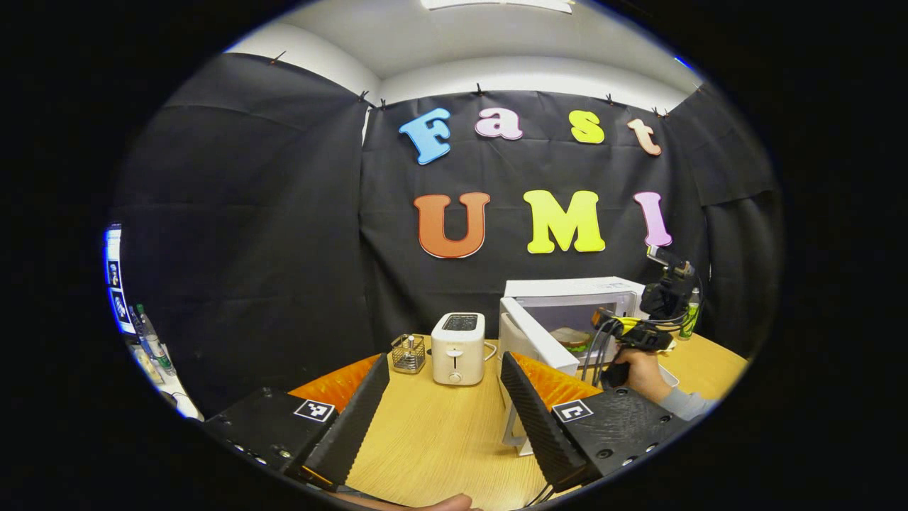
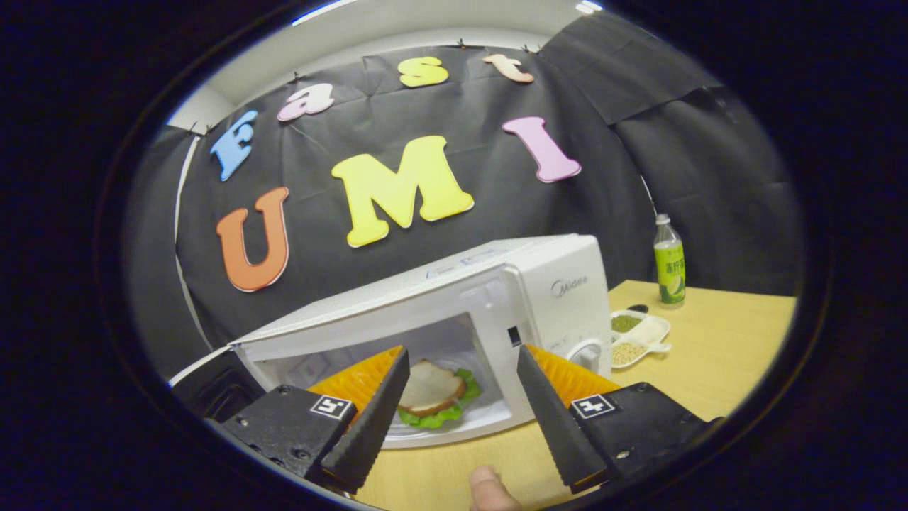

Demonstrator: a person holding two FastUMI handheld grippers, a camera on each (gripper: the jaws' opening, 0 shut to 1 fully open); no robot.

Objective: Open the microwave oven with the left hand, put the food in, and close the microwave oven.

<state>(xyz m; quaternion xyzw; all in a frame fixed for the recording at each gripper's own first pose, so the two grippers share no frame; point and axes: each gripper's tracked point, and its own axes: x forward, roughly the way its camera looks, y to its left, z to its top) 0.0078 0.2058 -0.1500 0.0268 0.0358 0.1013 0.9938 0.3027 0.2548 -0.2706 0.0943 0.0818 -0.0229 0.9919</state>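
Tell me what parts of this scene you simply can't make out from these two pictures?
- Sandwich: its near side sits behind a finger in the right gripper view.
- Microwave door: its lower part is behind a finger in the left gripper view.
- Divided dish: its contents are too small to identify.
- Wire basket: its contents are too small.

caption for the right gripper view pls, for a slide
Open right gripper facing the open microwave, sandwich already inside, door not yet closed.
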